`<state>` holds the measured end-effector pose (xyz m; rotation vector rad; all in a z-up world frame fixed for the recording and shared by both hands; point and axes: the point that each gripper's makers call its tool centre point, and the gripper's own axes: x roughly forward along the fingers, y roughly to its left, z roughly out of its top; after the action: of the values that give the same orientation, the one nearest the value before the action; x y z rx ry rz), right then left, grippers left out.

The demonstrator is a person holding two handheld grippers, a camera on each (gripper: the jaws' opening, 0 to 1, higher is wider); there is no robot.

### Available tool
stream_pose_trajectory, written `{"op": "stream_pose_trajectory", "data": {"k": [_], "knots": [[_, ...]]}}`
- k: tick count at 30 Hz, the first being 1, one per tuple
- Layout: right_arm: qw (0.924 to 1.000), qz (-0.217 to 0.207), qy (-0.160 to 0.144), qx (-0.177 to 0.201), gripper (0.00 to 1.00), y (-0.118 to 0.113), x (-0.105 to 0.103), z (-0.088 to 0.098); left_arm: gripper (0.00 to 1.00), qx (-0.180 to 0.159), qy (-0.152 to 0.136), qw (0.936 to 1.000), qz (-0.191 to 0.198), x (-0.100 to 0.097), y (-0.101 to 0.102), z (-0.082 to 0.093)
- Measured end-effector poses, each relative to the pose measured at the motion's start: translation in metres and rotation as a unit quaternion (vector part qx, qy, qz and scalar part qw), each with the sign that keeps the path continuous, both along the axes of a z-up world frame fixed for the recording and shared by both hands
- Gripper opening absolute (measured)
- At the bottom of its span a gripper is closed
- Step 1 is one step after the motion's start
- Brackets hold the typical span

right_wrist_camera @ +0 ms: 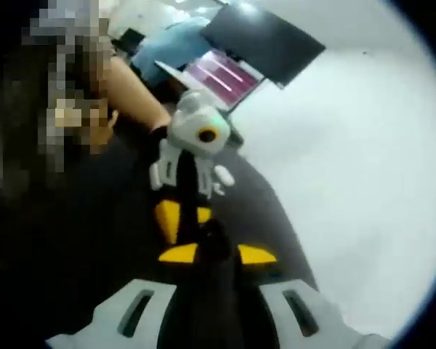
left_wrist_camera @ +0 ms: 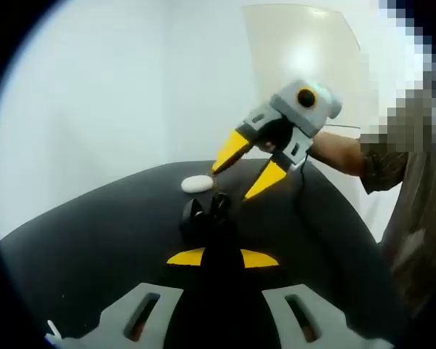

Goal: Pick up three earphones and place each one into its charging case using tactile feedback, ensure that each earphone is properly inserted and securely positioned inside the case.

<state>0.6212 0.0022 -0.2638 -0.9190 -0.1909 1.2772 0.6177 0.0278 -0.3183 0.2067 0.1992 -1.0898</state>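
Note:
My left gripper (left_wrist_camera: 222, 257) is shut on a black charging case (left_wrist_camera: 207, 217), which sticks up between its yellow tips over the black table (left_wrist_camera: 94, 233). My right gripper (left_wrist_camera: 232, 183) reaches in from the upper right, its yellow fingers (left_wrist_camera: 231, 149) apart and pointing down just behind the case. A small white oval piece (left_wrist_camera: 198, 184) lies on the table to the left of those fingers. In the right gripper view, my right gripper (right_wrist_camera: 217, 253) stands open around the dark case (right_wrist_camera: 214, 236), with the left gripper (right_wrist_camera: 185, 218) facing it from above.
A person's forearm (left_wrist_camera: 341, 153) holds the right gripper, body at the right edge. The table's rounded far edge (left_wrist_camera: 203, 163) runs behind the white piece. A laptop with a pink screen (right_wrist_camera: 218, 73) and a dark monitor (right_wrist_camera: 269, 36) stand beyond the table.

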Motion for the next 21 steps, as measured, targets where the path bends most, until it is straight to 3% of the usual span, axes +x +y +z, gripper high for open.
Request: {"op": "stream_pose_trajectory", "data": {"k": [11,16,21], "knots": [[0.9991,0.027,-0.003,-0.032,0.24,0.019,-0.006,-0.013,0.14,0.0,0.001,1.0,0.001,0.001,0.0,0.0],[0.9977,0.029,-0.02,-0.059,0.25,0.022,-0.006,-0.023,0.14,0.0,0.001,1.0,0.001,0.0,0.0,0.0],[0.998,0.027,-0.016,-0.054,0.25,0.02,-0.007,-0.022,0.14,0.001,0.0,1.0,0.001,0.0,0.0,-0.001]]}}
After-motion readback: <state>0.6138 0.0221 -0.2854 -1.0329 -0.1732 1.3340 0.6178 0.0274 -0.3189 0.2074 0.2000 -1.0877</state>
